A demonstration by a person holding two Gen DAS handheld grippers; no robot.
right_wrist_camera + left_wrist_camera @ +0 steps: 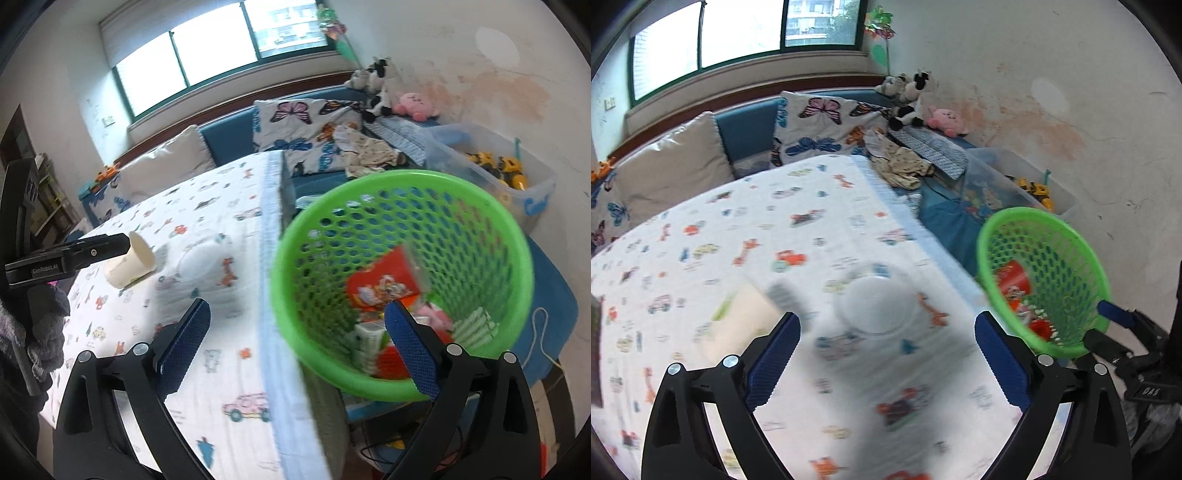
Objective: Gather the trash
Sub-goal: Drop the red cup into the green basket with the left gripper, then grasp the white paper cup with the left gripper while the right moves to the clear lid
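Observation:
A green mesh basket (402, 284) sits off the table's right edge, tilted toward me, with red and white wrappers (384, 284) inside. It also shows in the left wrist view (1041, 277). My right gripper (295, 339) is open, one finger over the basket's inside. A white paper cup (129, 264) lies on its side on the patterned tablecloth, next to a clear plastic lid (201, 258). My left gripper (886, 350) is open above the lid (877, 306); the cup (738, 325) is blurred to its left.
The table (701, 258) has a white cloth with car prints. Behind it is a blue sofa with butterfly cushions (820, 125), clothes and plush toys (908, 96). A clear storage box with yellow toys (495, 166) stands by the right wall.

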